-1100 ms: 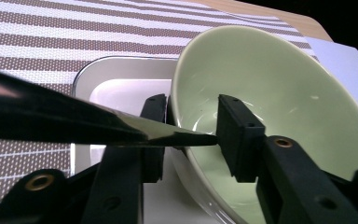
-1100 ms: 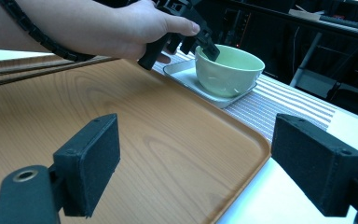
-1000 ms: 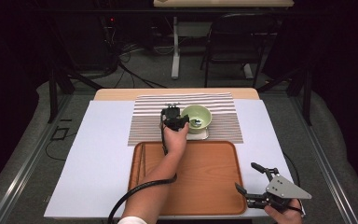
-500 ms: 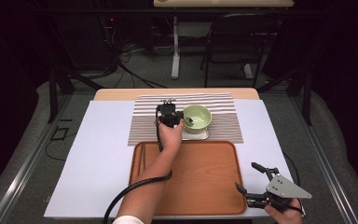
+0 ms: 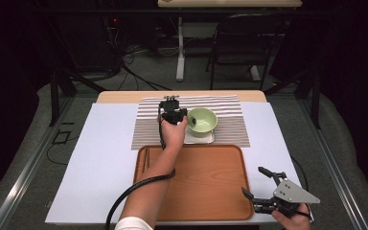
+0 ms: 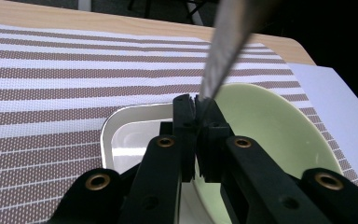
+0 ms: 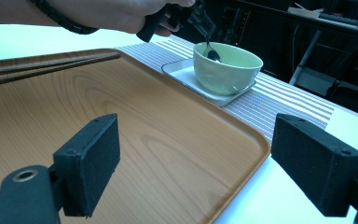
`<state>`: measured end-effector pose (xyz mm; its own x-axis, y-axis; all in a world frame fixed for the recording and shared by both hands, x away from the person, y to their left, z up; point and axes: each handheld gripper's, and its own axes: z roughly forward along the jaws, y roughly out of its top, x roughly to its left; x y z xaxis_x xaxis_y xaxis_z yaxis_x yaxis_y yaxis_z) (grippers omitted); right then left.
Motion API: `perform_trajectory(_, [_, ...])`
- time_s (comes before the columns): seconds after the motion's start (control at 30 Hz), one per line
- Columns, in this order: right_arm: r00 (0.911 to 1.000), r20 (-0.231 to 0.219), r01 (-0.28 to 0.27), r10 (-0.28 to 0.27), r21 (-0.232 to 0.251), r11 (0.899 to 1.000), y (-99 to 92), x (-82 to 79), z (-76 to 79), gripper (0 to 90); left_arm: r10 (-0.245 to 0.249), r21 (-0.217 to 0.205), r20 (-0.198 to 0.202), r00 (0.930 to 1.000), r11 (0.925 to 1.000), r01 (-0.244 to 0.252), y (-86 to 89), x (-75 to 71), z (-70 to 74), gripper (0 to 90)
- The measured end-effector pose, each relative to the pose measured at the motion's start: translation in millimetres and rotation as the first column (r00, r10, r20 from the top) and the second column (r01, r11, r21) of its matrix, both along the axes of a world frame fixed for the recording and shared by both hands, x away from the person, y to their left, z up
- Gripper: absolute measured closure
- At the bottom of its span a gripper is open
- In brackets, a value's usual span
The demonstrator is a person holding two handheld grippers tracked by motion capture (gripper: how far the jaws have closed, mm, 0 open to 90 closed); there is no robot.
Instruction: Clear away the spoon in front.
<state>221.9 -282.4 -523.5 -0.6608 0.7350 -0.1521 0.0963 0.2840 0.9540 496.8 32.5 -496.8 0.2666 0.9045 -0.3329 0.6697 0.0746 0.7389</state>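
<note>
Now the wooden tray [image 5: 206, 187] is lying at 6 o'clock of the striped mat [image 5: 230, 122], and the green bowl [image 5: 202, 121] is sitting on a small white dish [image 5: 199, 139] at 12 o'clock of the tray. Since a second ago the left gripper [image 5: 181, 114] has been closing its jaws; they are now clamping the spoon [image 6: 223, 51] handle, so lifting it out seems possible. The right gripper view is showing the spoon's head inside the bowl, which the left gripper view is hiding. The right gripper [image 5: 261, 191] is resting wide apart at 5 o'clock.
</note>
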Motion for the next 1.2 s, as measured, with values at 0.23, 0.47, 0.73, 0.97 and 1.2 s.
perform_trajectory(0.23, [1.0, -0.001, -0.001, 0.001, -0.001, 1.0, 0.0, 0.0, 0.0, 15.3, -0.007, 0.005, -0.009, 0.9999, 1.0, 0.007, -0.7, 2.7, 2.9, 89.2])
perform_trajectory(0.47, [1.0, -0.001, -0.001, 0.001, -0.001, 1.0, -0.1, 0.0, 0.0, 15.3, -0.013, 0.009, -0.005, 0.9999, 0.9999, 0.013, -0.8, 1.6, 10.2, 89.2])
perform_trajectory(0.73, [1.0, 0.002, 0.001, -0.001, -0.003, 1.0, 0.1, 0.0, 0.0, 15.3, -0.02, 0.002, 0.011, 0.9997, 0.9998, 0.02, 2.6, -1.4, 20.2, 89.3])
perform_trajectory(0.97, [1.0, 0.001, 0.001, -0.001, -0.003, 1.0, 0.0, 0.1, 0.0, 15.3, -0.018, -0.004, 0.022, 0.9996, 0.9998, 0.018, 4.3, -3.1, 31.7, 89.3])
perform_trajectory(1.2, [1.0, 0.001, 0.002, -0.002, -0.004, 1.0, 0.0, 0.0, 0.1, 15.3, -0.018, 0.007, 0.034, 0.9993, 0.9998, 0.018, 8.3, -5.4, 44.7, 89.2])
